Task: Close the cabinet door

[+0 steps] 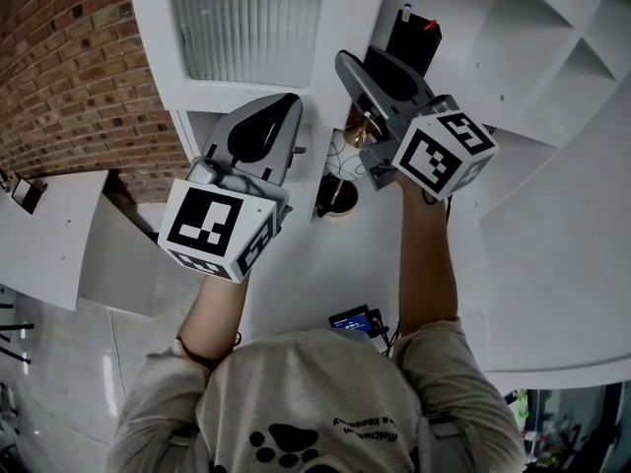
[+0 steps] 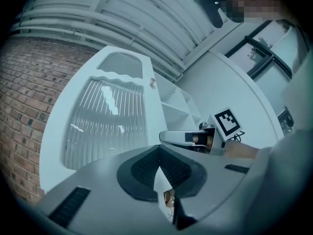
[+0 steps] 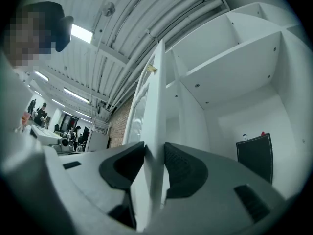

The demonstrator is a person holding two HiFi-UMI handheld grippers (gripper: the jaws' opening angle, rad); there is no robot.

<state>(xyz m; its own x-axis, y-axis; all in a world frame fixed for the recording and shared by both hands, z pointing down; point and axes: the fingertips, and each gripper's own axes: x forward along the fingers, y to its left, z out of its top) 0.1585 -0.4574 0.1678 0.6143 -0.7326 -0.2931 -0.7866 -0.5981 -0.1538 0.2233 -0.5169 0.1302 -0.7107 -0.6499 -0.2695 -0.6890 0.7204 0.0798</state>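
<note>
Brick wall (image 1: 69, 67) on the left, ribbed white ceiling overhead in both gripper views. Beside that wall, a white cabinet (image 3: 234, 58) with open shelves. In the compartment at the lower right of the right gripper view, a black case (image 3: 254, 155).

Not yet closed: door (image 2: 105, 126) standing out from the shelves, with a ribbed pane (image 1: 246, 23) in a white frame. Seen nearly edge-on from the right gripper view.

Astride its free edge, the right hand-held gripper (image 3: 155, 151). Jaws wide apart, one dark pad close beside each face of the door, no clear pinch on it.

Just left of that in the head view, the left hand-held gripper (image 1: 284, 106), raised on the pane side of the door. Jaws together at the tips, nothing between them.

Below both in the head view, a white worktop (image 1: 296, 274). On it, near the cabinet, a small round brass-rimmed object (image 1: 340, 197) with thin cables.

Far back in the right gripper view, a few people among desks, too small to make out.
</note>
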